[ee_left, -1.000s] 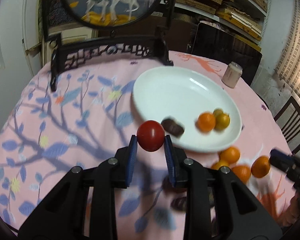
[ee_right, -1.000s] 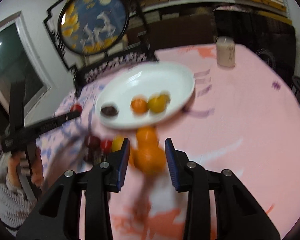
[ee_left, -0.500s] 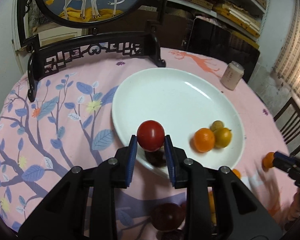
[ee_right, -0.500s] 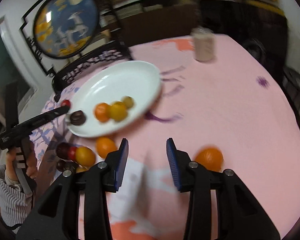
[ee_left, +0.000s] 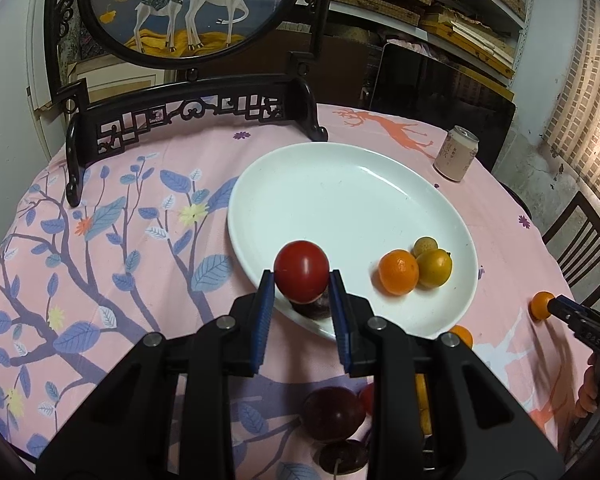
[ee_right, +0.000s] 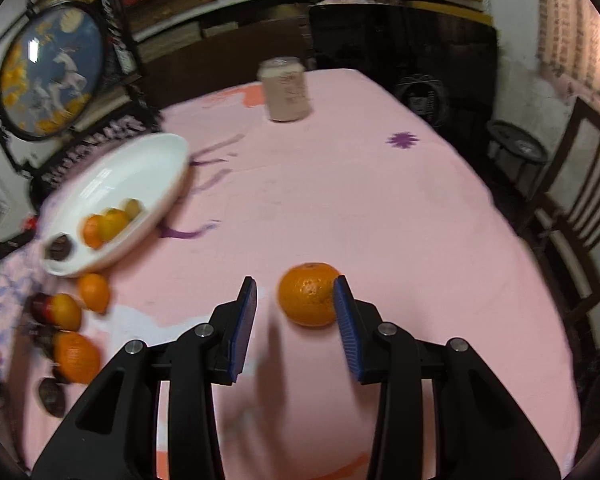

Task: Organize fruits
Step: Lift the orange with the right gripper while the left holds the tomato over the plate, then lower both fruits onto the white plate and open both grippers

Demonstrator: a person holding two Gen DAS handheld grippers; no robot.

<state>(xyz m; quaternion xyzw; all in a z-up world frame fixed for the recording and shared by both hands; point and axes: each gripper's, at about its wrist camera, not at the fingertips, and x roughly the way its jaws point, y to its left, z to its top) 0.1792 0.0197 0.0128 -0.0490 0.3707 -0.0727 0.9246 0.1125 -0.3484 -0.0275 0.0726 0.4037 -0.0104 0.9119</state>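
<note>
Red tomato [ee_left: 301, 271] sits clamped between left jaws (over plate [ee_left: 340, 184]).

A round glossy red tomato [ee_left: 301, 271] hangs above the near rim of the large white oval plate [ee_left: 340, 184], which holds an orange mandarin [ee_left: 398, 271], two yellowish fruits and a dark one, while a lone dimpled orange mandarin [ee_right: 308, 294] lies well right of it.

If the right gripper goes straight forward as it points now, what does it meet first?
Most likely the orange on the pink tablecloth. It lies just ahead of the open right gripper, already near one fingertip; the depth is unclear.
</note>
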